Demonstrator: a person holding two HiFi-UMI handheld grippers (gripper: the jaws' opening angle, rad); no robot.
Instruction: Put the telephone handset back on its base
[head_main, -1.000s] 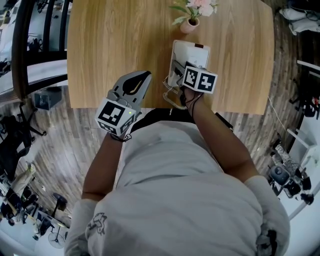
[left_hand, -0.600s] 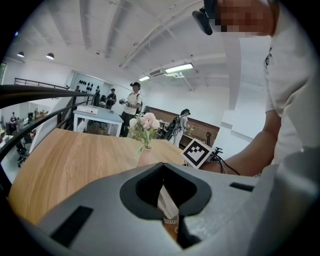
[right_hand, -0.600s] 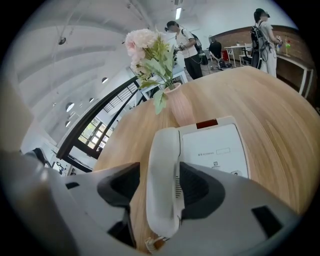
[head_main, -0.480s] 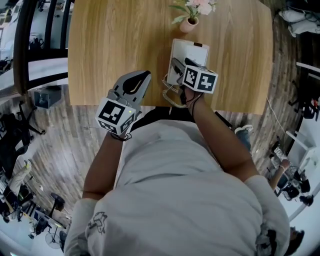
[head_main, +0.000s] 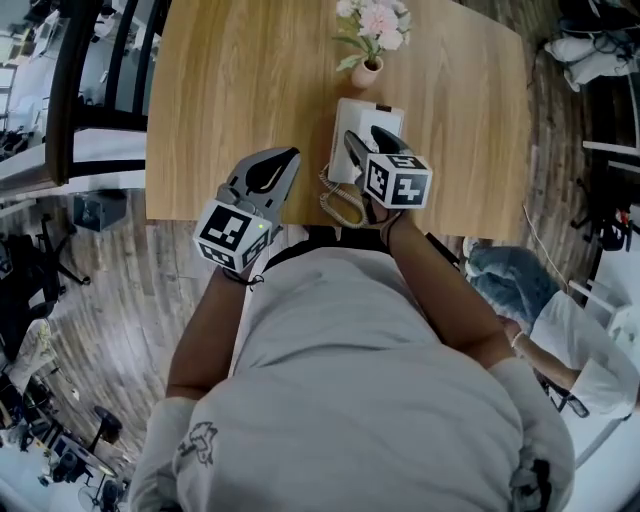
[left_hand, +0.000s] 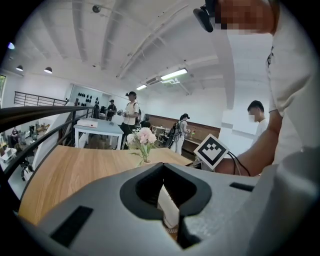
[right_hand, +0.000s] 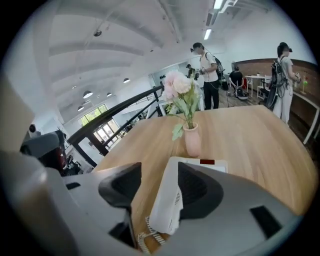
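Showing one handset (right_hand: 167, 207), one base (head_main: 372, 118), one vase (head_main: 366, 72)

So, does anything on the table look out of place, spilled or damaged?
Nothing serious. The coiled cord of the telephone lies loosely bunched right at the near edge of the table. The vase stands upright, and nothing is spilled.

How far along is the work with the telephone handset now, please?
Done: the handset appears to lie on its base. In hand: the right hand-held gripper straddles it, jaws wide but closing slightly, not gripping it. Remaining: draw that gripper away. The left hand-held gripper is shut, empty.
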